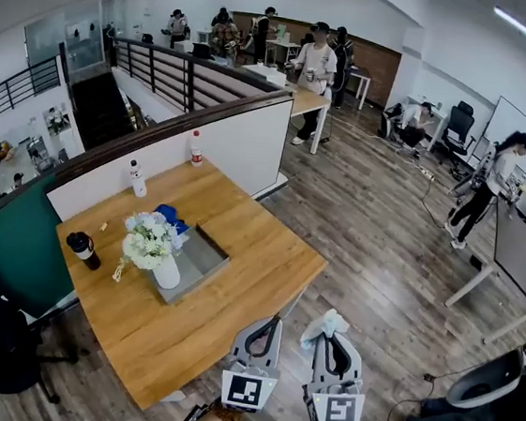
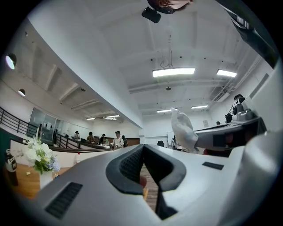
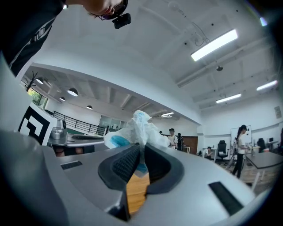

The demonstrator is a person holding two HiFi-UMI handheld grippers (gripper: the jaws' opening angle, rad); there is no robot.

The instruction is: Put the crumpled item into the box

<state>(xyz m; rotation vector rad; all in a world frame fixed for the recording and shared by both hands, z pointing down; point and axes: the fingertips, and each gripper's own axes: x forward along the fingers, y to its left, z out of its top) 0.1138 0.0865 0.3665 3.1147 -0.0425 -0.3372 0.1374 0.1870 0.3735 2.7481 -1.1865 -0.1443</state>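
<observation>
My right gripper is shut on a crumpled white and blue item, which sticks up from the jaw tips. In the right gripper view the crumpled item bulges above the right gripper. My left gripper is right beside it, shut and holding nothing; in its own view the left gripper has bare pads and the crumpled item shows to the right. Both hover past the near corner of the wooden table. The grey box lies open on the table's middle.
A white vase of flowers stands at the box's left edge, a blue object behind it. A black cup and two bottles stand along the far side. A partition wall backs the table; people stand farther off.
</observation>
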